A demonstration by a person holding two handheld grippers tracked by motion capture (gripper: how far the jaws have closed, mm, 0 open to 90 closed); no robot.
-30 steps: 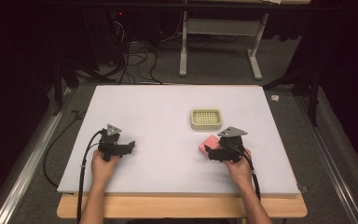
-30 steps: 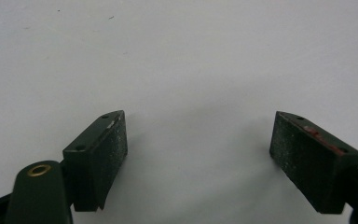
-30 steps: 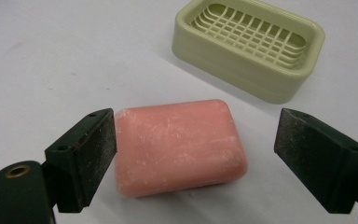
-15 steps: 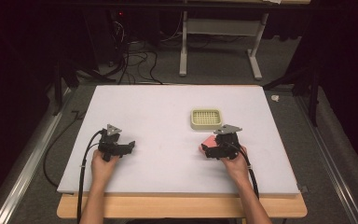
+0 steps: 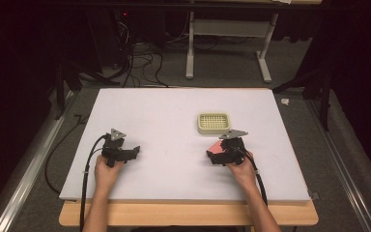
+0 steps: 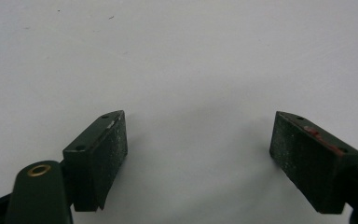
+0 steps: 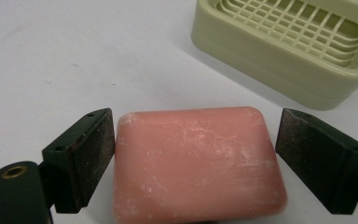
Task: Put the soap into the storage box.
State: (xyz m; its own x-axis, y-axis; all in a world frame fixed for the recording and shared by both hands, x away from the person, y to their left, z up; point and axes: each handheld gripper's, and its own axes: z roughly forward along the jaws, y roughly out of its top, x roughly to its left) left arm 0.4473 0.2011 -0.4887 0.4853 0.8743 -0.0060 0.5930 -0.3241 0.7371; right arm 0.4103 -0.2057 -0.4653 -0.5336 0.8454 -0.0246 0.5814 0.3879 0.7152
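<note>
A pink bar of soap (image 7: 196, 163) lies flat on the white table, between the two jaws of my right gripper (image 7: 198, 126). That gripper is open: its left pad (image 7: 86, 156) sits against the bar's edge, while a small gap separates the right pad (image 7: 314, 156) from it. In the high view the soap (image 5: 215, 146) peeks out just left of the right gripper (image 5: 213, 154). A pale green soap dish (image 7: 279, 74) with a grid insert stands just beyond the bar. My left gripper (image 6: 198, 126) is open over bare table, at the front left (image 5: 133, 152).
The soap dish (image 5: 201, 123) stands right of the table's middle, close behind the right gripper. The white tabletop (image 5: 174, 111) stretches out around it. A cable trails from each gripper toward the front edge. Beyond the table are desk legs and floor cables.
My right gripper has slid a little to the left, so its jaws now flank the soap. The left gripper has not moved.
</note>
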